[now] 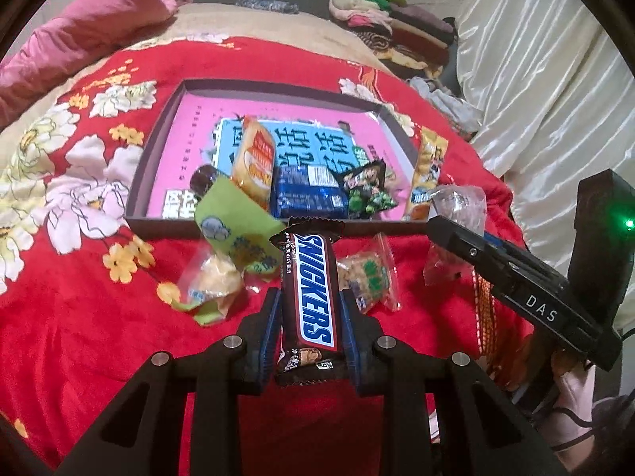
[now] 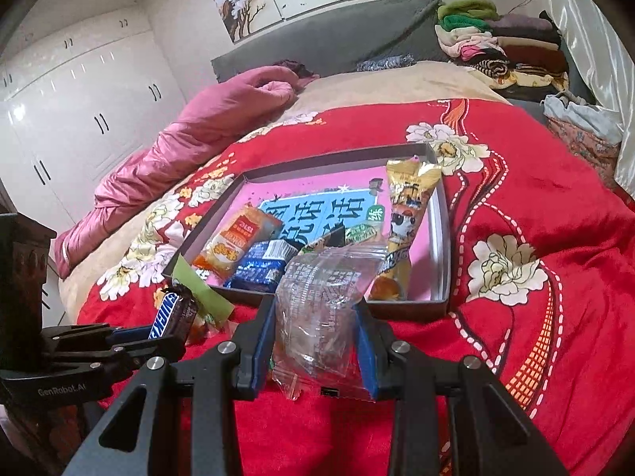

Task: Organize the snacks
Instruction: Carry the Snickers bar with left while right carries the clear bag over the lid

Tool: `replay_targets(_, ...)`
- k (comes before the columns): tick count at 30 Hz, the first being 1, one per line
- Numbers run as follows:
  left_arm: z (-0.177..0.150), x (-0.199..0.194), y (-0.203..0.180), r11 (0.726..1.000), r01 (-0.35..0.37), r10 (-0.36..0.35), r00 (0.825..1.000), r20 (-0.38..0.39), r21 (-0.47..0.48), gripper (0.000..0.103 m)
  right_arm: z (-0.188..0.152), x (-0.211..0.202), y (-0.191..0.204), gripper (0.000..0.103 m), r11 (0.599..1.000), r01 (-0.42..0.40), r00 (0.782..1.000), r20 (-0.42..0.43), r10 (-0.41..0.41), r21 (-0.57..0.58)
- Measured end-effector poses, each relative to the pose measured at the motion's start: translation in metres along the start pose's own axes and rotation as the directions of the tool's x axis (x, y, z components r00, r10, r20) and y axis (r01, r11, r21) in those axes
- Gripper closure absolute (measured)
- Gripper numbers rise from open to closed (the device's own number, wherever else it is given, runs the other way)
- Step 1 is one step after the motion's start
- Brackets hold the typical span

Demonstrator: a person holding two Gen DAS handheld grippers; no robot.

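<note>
While left tool (image 1: 310,317) grips Snickers (image 1: 313,297), right tool (image 2: 313,337) pinches clear packet (image 2: 317,309)

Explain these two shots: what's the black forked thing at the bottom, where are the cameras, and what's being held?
No robot arm: a person holds a two-finger gripper in each hand, each with a fisheye camera looking along its fingers. The left gripper is shut on a Snickers bar. The right gripper is shut on a clear plastic packet. Each view also shows the other gripper at its edge. Below is a red floral blanket on a bed, with a shallow box already holding several snacks. Two wrapped snacks lie on the blanket before it.
</note>
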State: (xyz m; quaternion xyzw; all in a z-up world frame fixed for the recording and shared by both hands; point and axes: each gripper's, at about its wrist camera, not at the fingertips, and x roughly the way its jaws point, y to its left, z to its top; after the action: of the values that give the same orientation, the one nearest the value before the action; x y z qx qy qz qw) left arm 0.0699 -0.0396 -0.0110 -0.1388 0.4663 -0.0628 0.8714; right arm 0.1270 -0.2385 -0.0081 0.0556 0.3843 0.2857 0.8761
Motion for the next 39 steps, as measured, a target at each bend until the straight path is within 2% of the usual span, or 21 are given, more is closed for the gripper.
replay_targets(20,0.023,-0.005,-0.005,1.0,-0.027,0.027,0.998,0.051,0.009,0.073,0.013,-0.005,0.0,0.066,0.999,-0.036,0.998,0.054,0.036,-0.008)
replay_targets(39,0.051,0.009,-0.001,0.999,-0.034,0.035,0.996,0.085,-0.014,0.073,0.034,-0.006,-0.018,0.066,0.999,-0.021,0.991,0.13,0.018,0.024)
